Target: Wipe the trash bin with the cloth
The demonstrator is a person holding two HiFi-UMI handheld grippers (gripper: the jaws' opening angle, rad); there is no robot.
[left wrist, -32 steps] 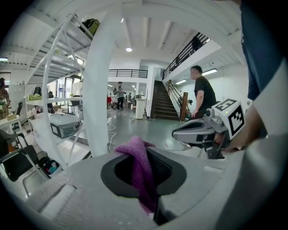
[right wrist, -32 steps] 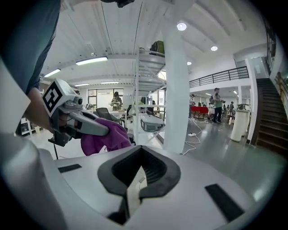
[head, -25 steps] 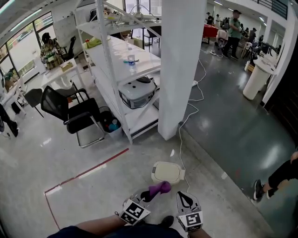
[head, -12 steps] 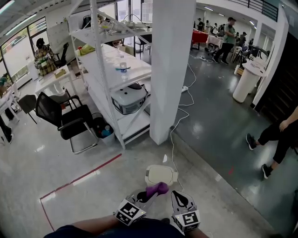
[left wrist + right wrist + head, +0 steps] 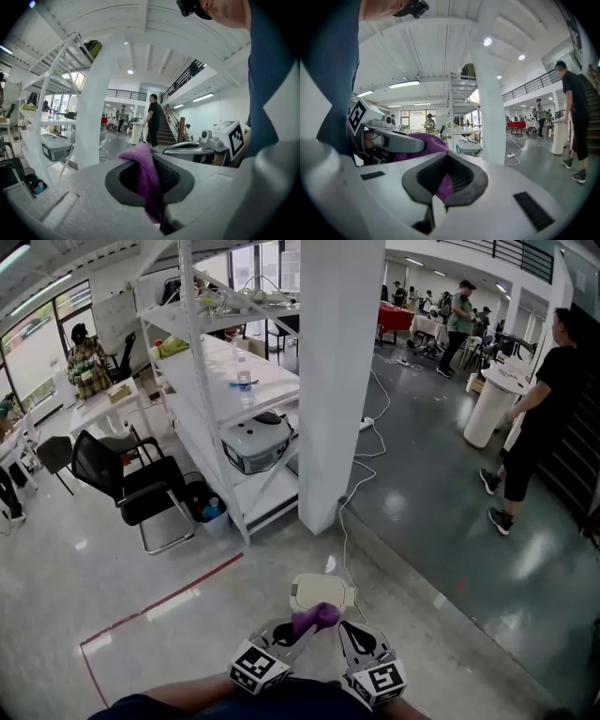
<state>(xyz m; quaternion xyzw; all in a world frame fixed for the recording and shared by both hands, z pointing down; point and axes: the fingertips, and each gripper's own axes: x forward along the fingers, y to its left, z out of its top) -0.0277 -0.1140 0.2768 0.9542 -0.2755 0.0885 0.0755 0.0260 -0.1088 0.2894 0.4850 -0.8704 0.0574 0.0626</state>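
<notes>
We see one bunched purple cloth (image 5: pixel 315 619) clamped in the left tool (image 5: pixel 298 637), beside one white trash bin (image 5: pixel 319 590); the right tool (image 5: pixel 349 630) has its jaws together.

The cloth (image 5: pixel 316 619) is purple, the trash bin (image 5: pixel 322 592) cream, the floor line (image 5: pixel 216 570) red

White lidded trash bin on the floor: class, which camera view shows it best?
Head view: the white lidded trash bin shows clearly on the floor, just beyond the purple cloth. Neither gripper view shows it at all.
</notes>
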